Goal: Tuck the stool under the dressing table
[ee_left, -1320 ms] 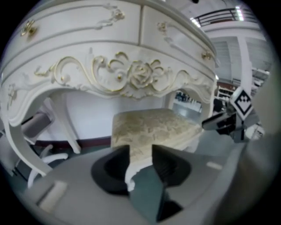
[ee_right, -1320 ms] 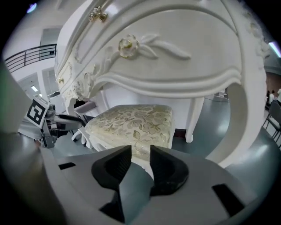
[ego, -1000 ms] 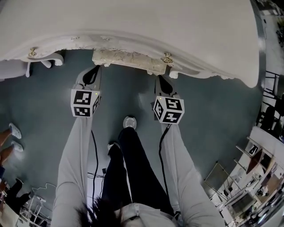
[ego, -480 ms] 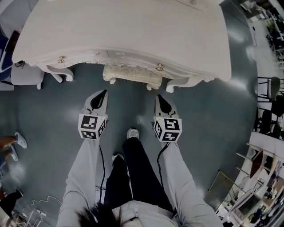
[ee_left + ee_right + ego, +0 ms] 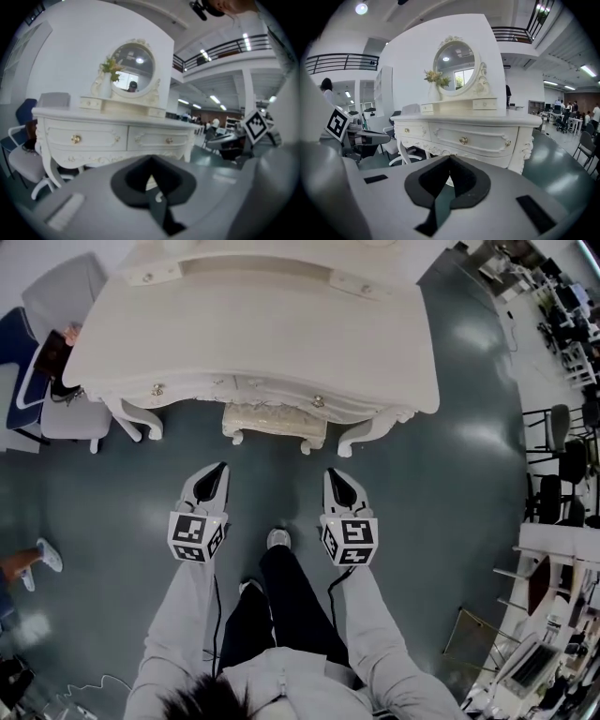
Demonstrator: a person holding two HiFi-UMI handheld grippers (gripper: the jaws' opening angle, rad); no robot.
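Cream stool (image 5: 275, 418) under table (image 5: 253, 334) | apart from left gripper (image 5: 220, 467), right gripper (image 5: 331, 472)

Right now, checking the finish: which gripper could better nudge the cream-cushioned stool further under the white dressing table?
Left, barely: the shut left gripper looks slightly nearer the cream-cushioned stool than the shut right gripper.

grey sleeves (image 5: 178, 615), black trousers (image 5: 292, 607), pale shoes (image 5: 278, 538); grey left gripper (image 5: 221, 467) and right gripper (image 5: 331, 472) bear black-and-white marker cubes (image 5: 197, 536).

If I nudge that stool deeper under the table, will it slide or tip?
The stool likely slides rather than tips: it looks low and wide on short legs. The glossy floor should offer little drag.
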